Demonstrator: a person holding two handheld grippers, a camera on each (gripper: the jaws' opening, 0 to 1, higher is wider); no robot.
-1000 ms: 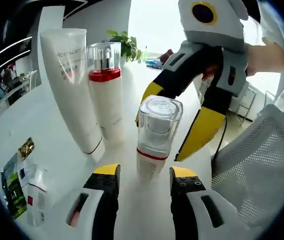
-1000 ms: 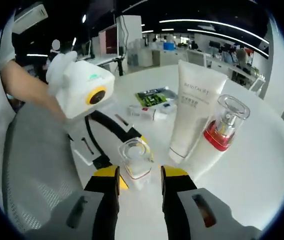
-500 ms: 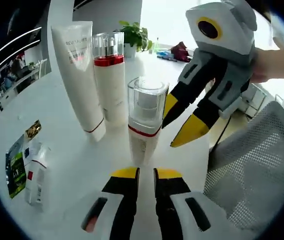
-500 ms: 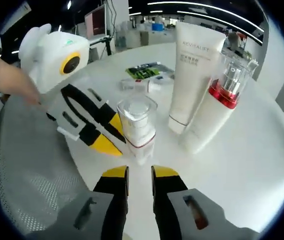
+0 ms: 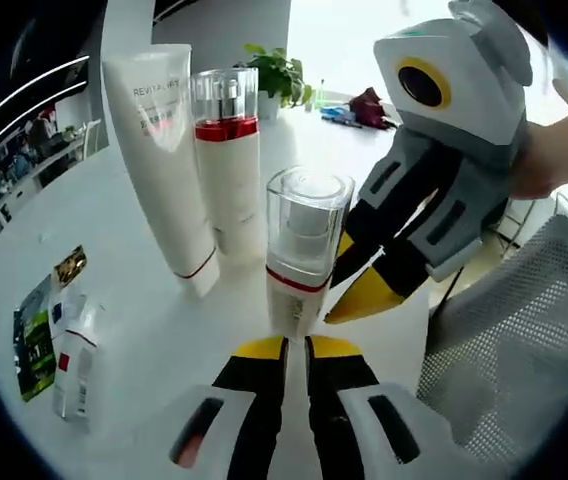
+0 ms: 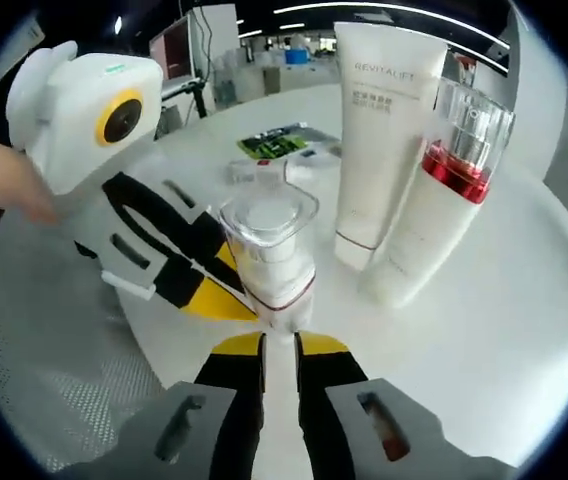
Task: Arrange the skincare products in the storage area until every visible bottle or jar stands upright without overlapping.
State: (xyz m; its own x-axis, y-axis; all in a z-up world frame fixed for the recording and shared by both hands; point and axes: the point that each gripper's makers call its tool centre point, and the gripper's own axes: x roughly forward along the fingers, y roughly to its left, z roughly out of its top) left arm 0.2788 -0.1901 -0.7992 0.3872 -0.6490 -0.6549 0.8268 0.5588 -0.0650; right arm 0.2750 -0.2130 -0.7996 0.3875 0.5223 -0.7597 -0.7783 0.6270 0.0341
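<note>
At centre frame the small pump bottle (image 5: 304, 250) stands upright beside the tube (image 5: 164, 150) and tall bottle (image 5: 229, 160), left gripper (image 5: 296, 348) and right gripper (image 6: 280, 344) both closed, seemingly empty; arranging looks nearly finished, withdrawal next.

Both views sit low and close over the white desk (image 5: 134, 330), facing the small clear-capped bottle (image 5: 302, 250) (image 6: 269, 255) from opposite sides (each catching the other tongs), and share the tall tube (image 5: 164, 150) (image 6: 379, 130) and red-collared bottle (image 5: 229, 150) (image 6: 434, 205).
</note>
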